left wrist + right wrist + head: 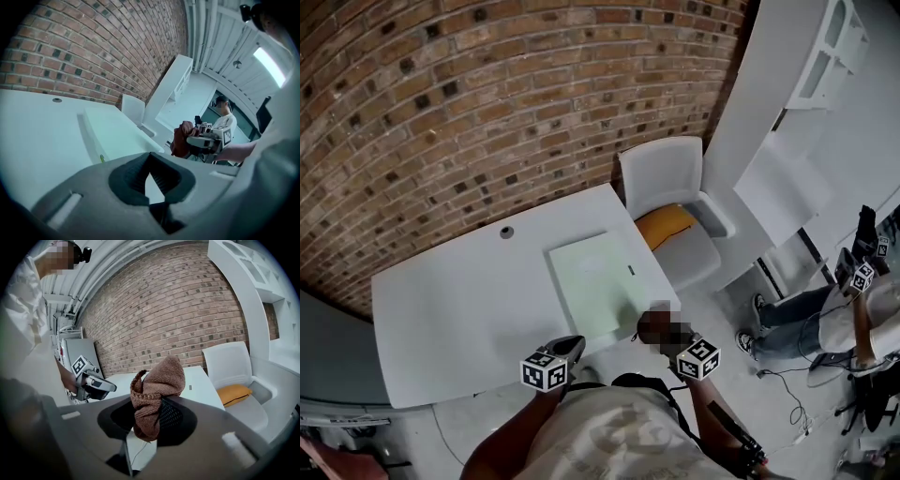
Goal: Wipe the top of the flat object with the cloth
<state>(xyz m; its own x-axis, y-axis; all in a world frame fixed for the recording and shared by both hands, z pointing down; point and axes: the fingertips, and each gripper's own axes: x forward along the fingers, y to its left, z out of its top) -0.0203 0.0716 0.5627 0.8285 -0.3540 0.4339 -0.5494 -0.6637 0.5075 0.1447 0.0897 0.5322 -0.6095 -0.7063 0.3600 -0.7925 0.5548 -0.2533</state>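
**A:** Right, item one: left tongs (pixel 150 160)?

**B:** Pressed together, nothing between them. They sit at the near edge of the bench (pixel 459 309), with their tips toward it.

**A:** Item two: right tongs (pixel 152 414)?

**B:** Pinching a cloth (pixel 159 378), brown and knitted. It is bunched, and most of it stands up out of the grip. The right tongs are beside the left tongs, well apart from them.

**A:** Item three: the flat object?

**B:** One pale panel (pixel 598 281), lying flat on the bench ahead of both tongs. Its near left corner is close in front of the left tongs. Its near right corner is just ahead of the right tongs and the cloth. I cannot tell whether the cloth touches the panel.

**A:** Anything else on the bench?

**B:** One small round hole (pixel 506 232), beyond the left tongs and left of the panel.

**A:** Surroundings?

**B:** A brick wall (pixel 487 94) stands beyond the bench, ahead of both tongs. A white chair (pixel 661 169) stands past the bench's far right corner, ahead and right of the right tongs. An orange cushion (pixel 666 223) lies on its seat. A second person (pixel 797 319) is far to the right of the right tongs.
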